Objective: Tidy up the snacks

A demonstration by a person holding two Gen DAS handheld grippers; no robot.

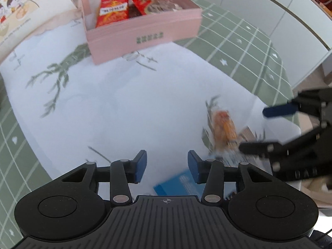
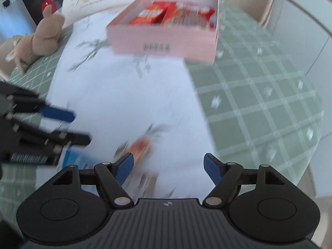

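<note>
Right under the left claw lies a blue packet, partly hidden by the claw's body. Its blue pads stand apart with nothing squeezed between them. Just past its right finger lies an orange snack on the white cloth. This snack is blurry.

Beside the orange snack, on its far side from the left claw, the right claw is spread wide and holds nothing. Far ahead of both claws sits a pink box. Red snack packs lie inside it, side by side. Out to the left of the right claw sits a brown plush toy on the green checked worktop.
</note>
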